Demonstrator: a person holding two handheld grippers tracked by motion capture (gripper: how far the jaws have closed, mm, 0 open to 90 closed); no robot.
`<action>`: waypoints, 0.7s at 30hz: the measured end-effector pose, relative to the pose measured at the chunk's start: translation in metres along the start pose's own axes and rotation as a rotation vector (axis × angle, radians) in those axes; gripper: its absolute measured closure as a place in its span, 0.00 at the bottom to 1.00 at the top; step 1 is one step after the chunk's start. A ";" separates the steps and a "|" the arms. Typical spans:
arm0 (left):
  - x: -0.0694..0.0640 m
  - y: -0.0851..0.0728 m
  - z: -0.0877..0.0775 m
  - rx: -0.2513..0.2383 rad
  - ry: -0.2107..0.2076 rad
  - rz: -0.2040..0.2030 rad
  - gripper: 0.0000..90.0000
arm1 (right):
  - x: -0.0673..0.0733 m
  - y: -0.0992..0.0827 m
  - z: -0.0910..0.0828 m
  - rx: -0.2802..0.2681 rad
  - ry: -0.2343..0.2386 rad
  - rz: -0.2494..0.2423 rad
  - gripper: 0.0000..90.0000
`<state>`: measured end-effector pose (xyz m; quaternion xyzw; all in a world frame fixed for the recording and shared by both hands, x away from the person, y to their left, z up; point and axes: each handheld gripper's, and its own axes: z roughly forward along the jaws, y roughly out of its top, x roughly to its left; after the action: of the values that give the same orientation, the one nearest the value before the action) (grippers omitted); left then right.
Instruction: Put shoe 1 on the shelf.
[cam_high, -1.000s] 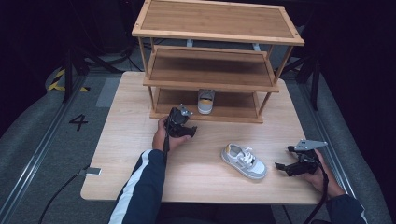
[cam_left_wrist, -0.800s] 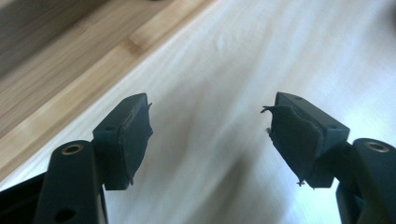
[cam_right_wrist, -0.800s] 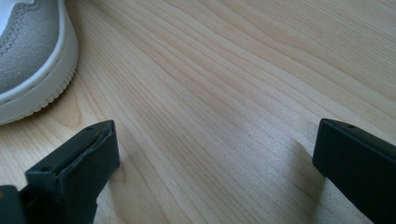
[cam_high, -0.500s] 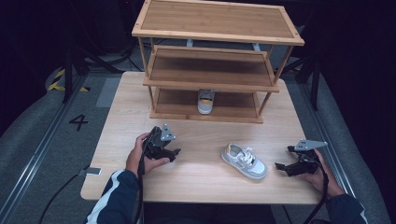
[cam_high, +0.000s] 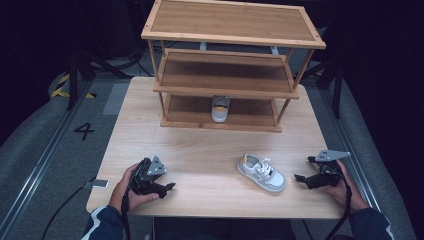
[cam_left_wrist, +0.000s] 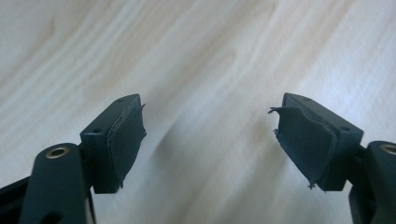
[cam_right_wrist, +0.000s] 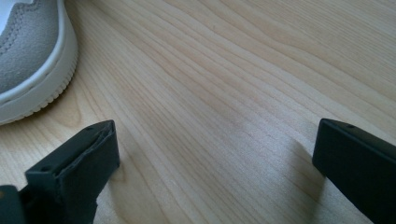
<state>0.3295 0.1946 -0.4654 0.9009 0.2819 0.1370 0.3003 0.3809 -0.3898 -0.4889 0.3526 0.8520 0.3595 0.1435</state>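
Your left gripper (cam_high: 169, 186) is low over the near left part of the wooden table (cam_high: 200, 155), held in your left hand (cam_high: 131, 189). Its jaws stand apart with only bare wood between them, and they have just been opening; in the left gripper view the two black pads (cam_left_wrist: 125, 140) are clearly separated and nothing is between them. Your right gripper (cam_high: 301, 170) rests at the near right side of the table, in your right hand (cam_high: 345, 189). Its jaws are wide open and they hold nothing. The grey and white shoe (cam_high: 261, 173) lies on the table between the two grippers, much nearer to the right one, and neither gripper touches it. In the right gripper view, the sole of this shoe (cam_right_wrist: 32, 56) appears at the upper left, beyond the jaw on that side and apart from it. A second shoe (cam_high: 220, 108) stands on the lowest board of the wooden rack (cam_high: 227, 30) at the far side of the table, with its toe pointing towards you.
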 end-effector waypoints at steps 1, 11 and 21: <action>-0.001 -0.004 -0.001 0.003 -0.003 -0.008 0.26 | 0.000 0.000 0.000 0.000 0.000 0.000 0.01; -0.002 -0.031 -0.005 -0.064 -0.016 -0.116 0.20 | 0.001 -0.001 -0.001 0.002 -0.014 0.007 0.01; 0.002 -0.032 -0.003 -0.082 -0.030 -0.109 0.17 | 0.007 0.016 -0.020 -0.028 -0.011 0.019 0.25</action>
<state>0.3160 0.2188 -0.4825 0.8730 0.3202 0.1184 0.3482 0.3739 -0.3866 -0.4637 0.3605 0.8427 0.3707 0.1498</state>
